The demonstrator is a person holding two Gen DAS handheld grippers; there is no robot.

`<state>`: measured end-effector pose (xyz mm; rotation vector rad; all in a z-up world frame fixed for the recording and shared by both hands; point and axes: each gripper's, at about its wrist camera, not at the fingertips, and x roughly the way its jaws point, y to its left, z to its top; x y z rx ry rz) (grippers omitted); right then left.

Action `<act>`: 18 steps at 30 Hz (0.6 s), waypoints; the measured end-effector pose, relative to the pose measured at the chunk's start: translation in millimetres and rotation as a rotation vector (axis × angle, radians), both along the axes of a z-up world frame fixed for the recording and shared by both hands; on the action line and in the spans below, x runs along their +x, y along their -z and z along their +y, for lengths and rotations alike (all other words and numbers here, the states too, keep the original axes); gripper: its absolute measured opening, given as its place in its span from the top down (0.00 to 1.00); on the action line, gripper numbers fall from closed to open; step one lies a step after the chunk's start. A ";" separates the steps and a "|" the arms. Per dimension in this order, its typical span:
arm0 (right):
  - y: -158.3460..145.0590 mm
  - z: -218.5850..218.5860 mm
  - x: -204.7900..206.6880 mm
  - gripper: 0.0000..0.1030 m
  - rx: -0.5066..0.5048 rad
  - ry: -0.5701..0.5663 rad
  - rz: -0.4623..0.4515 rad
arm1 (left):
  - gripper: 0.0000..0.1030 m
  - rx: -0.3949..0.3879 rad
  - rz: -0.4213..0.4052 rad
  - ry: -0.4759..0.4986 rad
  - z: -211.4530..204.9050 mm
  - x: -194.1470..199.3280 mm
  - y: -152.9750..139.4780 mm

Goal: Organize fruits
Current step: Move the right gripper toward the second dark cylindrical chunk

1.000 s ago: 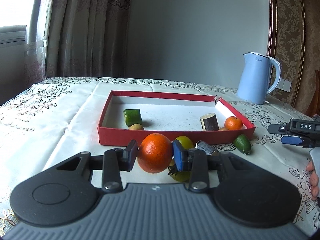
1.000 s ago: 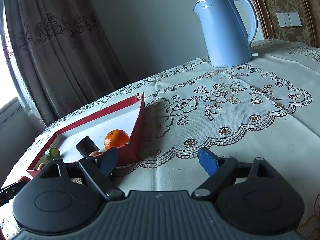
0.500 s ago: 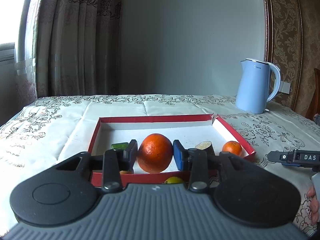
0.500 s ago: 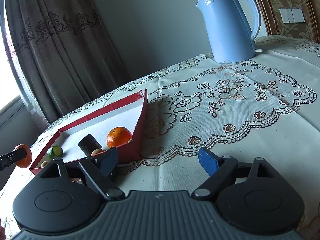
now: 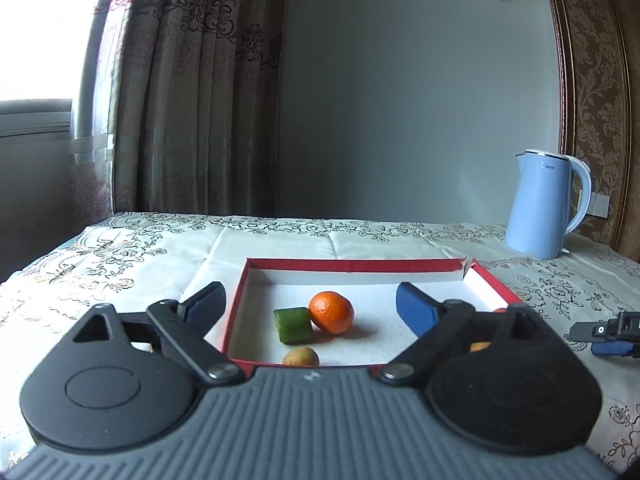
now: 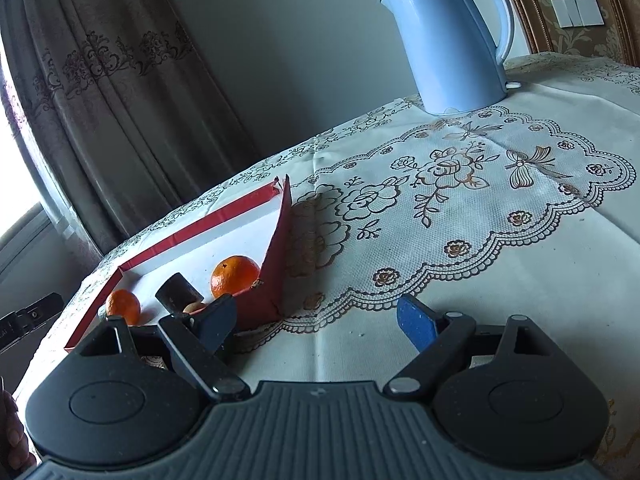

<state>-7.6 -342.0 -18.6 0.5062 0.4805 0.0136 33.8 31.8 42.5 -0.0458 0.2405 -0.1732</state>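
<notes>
While its jaws are opening wide, the left gripper (image 5: pixel 310 300) hangs over the near edge of the red box (image 5: pixel 352 265) with nothing pinched between its blue pads; the big orange (image 5: pixel 331 312) lies on the box's white floor beyond them, free of both fingers. That orange touches a green cut piece (image 5: pixel 293 324) on its left, and a small yellowish fruit (image 5: pixel 301 357) sits just in front of the two, close to the near wall. From the right wrist camera the same box (image 6: pixel 192 232) shows from its side, its near corner torn and standing up, with a second orange (image 6: pixel 235 276) close to that corner, a dark brown cut piece (image 6: pixel 178 290) beside it, and the big orange (image 6: pixel 123 306) further left. A small tan fruit peeps out behind the right gripper's left finger, mostly hidden. The right gripper (image 6: pixel 316 322) hovers over the embroidered cloth of the desk (image 6: pixel 480 280) just outside the box, its jaws spread and empty. In the left wrist view its tip shows at the right edge (image 5: pixel 608 330). A pale blue kettle (image 6: pixel 448 36) stands on the desk well beyond the box, near the wall, and patterned curtains (image 5: pixel 192 88) hang behind the far left side.
</notes>
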 end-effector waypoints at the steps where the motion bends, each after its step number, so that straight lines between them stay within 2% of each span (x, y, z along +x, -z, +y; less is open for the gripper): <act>1: -0.2 0.2 -0.3 0.15 0.000 -0.001 -0.003 | 0.00 -0.015 -0.014 -0.034 8.4 -6.2 0.6; 3: -0.7 1.0 -0.2 0.15 -0.005 -0.007 -0.007 | 0.00 -0.029 -0.020 -0.081 22.3 -13.0 3.9; 7: -3.8 6.7 -3.1 0.15 -0.030 -0.044 -0.046 | 0.00 -0.052 0.036 -0.174 44.2 -11.9 14.9; 11: -9.3 19.6 -8.0 0.15 -0.077 -0.114 -0.110 | 0.00 -0.056 0.076 -0.215 50.7 -6.7 23.0; 18: -20.7 61.0 -22.0 0.15 -0.212 -0.306 -0.233 | 0.00 0.035 0.120 -0.224 36.7 0.8 23.9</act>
